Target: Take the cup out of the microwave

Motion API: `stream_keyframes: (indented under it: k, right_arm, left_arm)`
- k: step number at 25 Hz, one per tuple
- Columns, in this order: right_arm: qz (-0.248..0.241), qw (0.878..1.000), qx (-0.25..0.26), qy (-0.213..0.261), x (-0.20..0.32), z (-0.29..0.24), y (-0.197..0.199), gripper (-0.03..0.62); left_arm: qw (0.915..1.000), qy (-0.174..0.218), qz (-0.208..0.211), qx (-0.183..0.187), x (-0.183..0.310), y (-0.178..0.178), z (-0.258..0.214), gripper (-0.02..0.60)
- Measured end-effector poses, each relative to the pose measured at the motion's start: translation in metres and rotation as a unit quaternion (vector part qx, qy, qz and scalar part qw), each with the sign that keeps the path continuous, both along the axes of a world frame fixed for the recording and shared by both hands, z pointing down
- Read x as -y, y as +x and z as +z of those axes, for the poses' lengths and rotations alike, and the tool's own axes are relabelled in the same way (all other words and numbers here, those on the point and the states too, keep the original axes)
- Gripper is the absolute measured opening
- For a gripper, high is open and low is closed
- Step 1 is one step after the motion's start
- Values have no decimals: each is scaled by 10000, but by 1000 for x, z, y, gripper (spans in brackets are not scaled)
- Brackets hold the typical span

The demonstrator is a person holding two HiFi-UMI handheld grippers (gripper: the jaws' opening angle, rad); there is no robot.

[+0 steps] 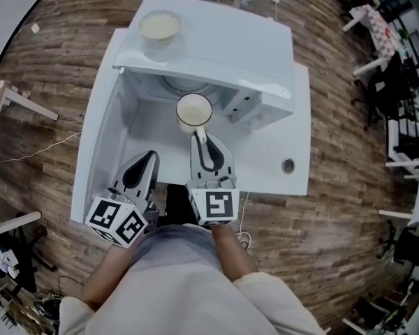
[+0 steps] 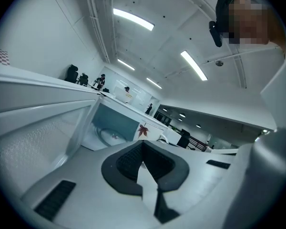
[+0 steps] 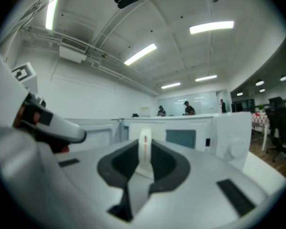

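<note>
A white cup (image 1: 193, 112) of pale liquid hangs just in front of the open white microwave (image 1: 223, 47), outside its cavity. My right gripper (image 1: 197, 137) is shut on the cup's handle (image 3: 144, 149), which shows as a thin white strip between the dark pads. In the left gripper view the cup (image 2: 144, 130) carries a red leaf print, with the microwave's cavity and turntable (image 2: 109, 135) behind it. My left gripper (image 1: 146, 160) sits to the cup's left, beside the open door (image 1: 98, 145), jaws together and holding nothing.
A bowl of pale liquid (image 1: 159, 28) stands on top of the microwave. The microwave's control panel and knob (image 3: 235, 148) are at the right. The white table (image 1: 286, 145) extends right of the cup. Wooden floor, chairs and desks surround it.
</note>
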State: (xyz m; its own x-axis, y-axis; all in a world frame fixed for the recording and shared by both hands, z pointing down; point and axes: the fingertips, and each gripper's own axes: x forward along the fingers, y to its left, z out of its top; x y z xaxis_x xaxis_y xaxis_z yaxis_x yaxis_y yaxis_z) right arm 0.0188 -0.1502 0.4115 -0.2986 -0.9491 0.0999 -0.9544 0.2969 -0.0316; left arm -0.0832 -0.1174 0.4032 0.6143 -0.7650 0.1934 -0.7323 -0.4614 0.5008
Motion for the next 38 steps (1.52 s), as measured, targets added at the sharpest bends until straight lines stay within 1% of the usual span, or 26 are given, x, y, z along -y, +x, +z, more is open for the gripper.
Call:
stream_keyframes:
  k: [6,13,20,27,31,38]
  right_arm:
    - [-74,9999,33,64,-11,-12,-6,67]
    - [-145,9999,26,35,-29,-23,-7,67]
    - [-180,9997,37,166,-47,-44,-6,67]
    - [-220,9996,1,190,-66,-58,-2,67]
    - [-269,9994,60,229,-79,-68,-5,67]
    - [-348,9989,203,243,-96,-79,-9,67]
  left_arm:
    - [9999,106,-18,-31,-3,-4,-7,15]
    - [9995,285,58,-142,-9,1,-19,15]
    - [9989,407,59,-203,-18,-1,-28,15]
    - [9977,579,145,-321,-23,8,-40,15]
    - [9971,634,207,-354,-30,11,-44,15]
    - [9961,755,184,-427,-35,9,-55,15]
